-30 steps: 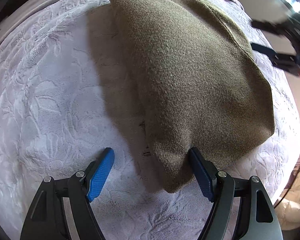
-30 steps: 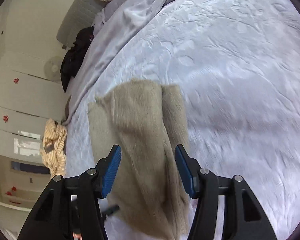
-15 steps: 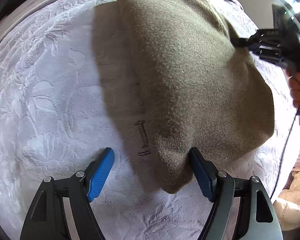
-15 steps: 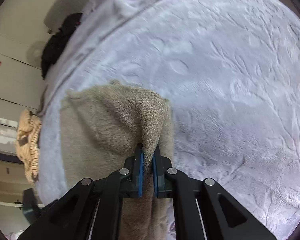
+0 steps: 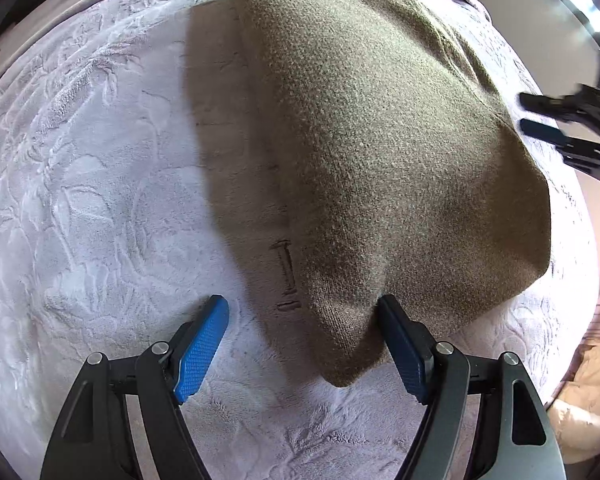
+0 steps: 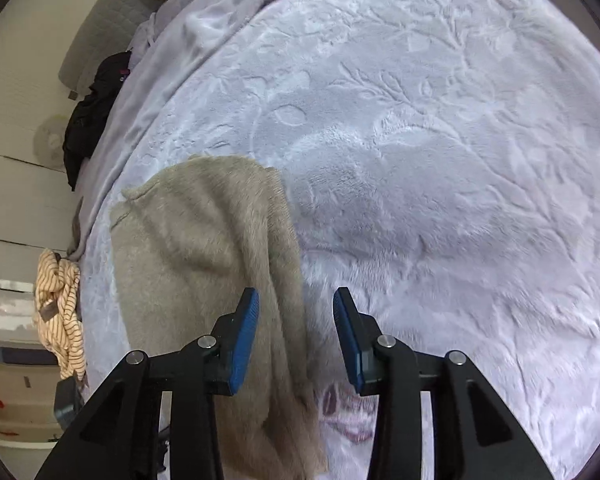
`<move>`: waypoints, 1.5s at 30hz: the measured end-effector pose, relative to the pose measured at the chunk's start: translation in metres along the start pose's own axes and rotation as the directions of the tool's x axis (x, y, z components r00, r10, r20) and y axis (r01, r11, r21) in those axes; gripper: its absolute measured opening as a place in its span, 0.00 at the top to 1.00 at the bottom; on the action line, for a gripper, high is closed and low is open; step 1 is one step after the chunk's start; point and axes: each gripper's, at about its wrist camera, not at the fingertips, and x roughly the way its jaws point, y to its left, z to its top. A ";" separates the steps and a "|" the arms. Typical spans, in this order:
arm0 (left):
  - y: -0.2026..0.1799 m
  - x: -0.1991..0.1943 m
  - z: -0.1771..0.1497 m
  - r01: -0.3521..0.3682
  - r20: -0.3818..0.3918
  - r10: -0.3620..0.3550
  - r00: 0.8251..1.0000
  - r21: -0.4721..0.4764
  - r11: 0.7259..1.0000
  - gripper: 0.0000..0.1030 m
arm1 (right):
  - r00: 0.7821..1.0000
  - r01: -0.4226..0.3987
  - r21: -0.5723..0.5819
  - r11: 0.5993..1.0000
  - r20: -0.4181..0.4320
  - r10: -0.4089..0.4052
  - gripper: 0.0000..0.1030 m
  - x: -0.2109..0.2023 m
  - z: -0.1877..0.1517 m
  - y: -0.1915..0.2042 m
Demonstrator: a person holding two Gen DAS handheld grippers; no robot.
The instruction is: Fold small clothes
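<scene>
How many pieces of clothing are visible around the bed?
3: olive garment on the blanket, striped one beyond the bed edge, black one near the headboard. More may be hidden.

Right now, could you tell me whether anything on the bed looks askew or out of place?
The olive knit garment lies skewed on the pale blanket, one edge humped up, not flat. The right tongs are opening above that edge, not pressing it. Dark marks stain the blanket beside it.

L claw (image 5: 302, 340) jaws wide apart, pointing steeply down. R claw (image 6: 295, 334) angled down, jaws opening, pads clear of anything.
</scene>
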 end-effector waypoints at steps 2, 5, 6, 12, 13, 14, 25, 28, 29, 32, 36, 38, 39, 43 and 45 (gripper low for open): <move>0.001 0.000 0.002 0.000 0.000 0.000 1.000 0.001 1.000 0.25 | 0.997 -0.078 -0.023 0.997 0.017 0.078 0.64 -0.012 -0.012 0.009; 0.000 0.000 0.001 -0.001 0.000 0.001 1.000 0.000 1.000 0.24 | 0.983 -0.184 -0.079 0.980 -0.031 0.182 0.67 -0.013 -0.032 0.029; 0.001 0.000 0.002 -0.002 -0.002 0.002 1.000 -0.001 1.000 0.23 | 0.983 -0.176 -0.091 0.980 -0.062 0.171 0.67 -0.006 -0.038 0.034; -0.004 0.001 0.001 -0.014 -0.013 0.014 1.000 -0.007 1.000 0.19 | 0.991 -0.111 0.049 0.993 -0.071 0.114 0.85 0.027 -0.055 0.005; -0.005 0.001 0.001 -0.016 -0.011 0.016 1.000 -0.006 1.000 0.19 | 0.989 -0.130 0.083 0.988 -0.060 0.135 0.85 0.025 -0.057 -0.001; -0.005 0.002 0.000 -0.016 -0.011 0.016 1.000 -0.007 1.000 0.19 | 0.988 -0.135 0.093 0.986 -0.056 0.141 0.85 0.022 -0.057 -0.005; -0.006 0.004 -0.002 -0.021 -0.013 0.021 1.000 -0.019 1.000 0.19 | 0.992 -0.076 0.078 0.994 -0.092 0.083 0.73 0.004 -0.079 -0.017; -0.006 0.004 -0.002 -0.022 -0.012 0.021 1.000 -0.018 1.000 0.19 | 0.993 -0.072 0.081 0.994 -0.091 0.080 0.68 -0.002 -0.085 -0.019; -0.006 0.004 -0.002 -0.021 -0.013 0.021 1.000 -0.018 1.000 0.19 | 0.993 -0.069 0.081 0.994 -0.092 0.076 0.67 -0.004 -0.088 -0.020; -0.006 0.004 -0.002 -0.021 -0.013 0.021 1.000 -0.018 1.000 0.19 | 0.993 -0.054 0.075 0.996 -0.100 0.062 0.60 -0.007 -0.092 -0.021; -0.005 0.004 -0.002 -0.015 -0.012 0.015 1.000 -0.021 1.000 0.19 | 0.992 -0.047 0.082 0.995 -0.111 0.056 0.53 -0.008 -0.096 -0.024; -0.003 0.004 -0.002 -0.010 -0.016 0.009 1.000 -0.029 1.000 0.19 | 0.992 -0.044 0.086 0.995 -0.114 0.054 0.50 -0.008 -0.097 -0.025; -0.002 0.004 -0.001 -0.007 -0.019 0.006 1.000 -0.036 0.999 0.17 | 0.992 -0.045 0.087 0.995 -0.115 0.054 0.49 -0.008 -0.097 -0.025; -0.001 0.007 0.000 -0.019 -0.027 0.017 0.999 -0.050 0.999 0.02 | 0.991 -0.048 0.093 0.995 -0.118 0.058 0.46 -0.009 -0.098 -0.026; -0.003 0.008 -0.001 -0.026 -0.023 0.025 0.999 -0.047 0.999 0.01 | 0.991 -0.048 0.092 0.995 -0.117 0.059 0.45 -0.009 -0.098 -0.026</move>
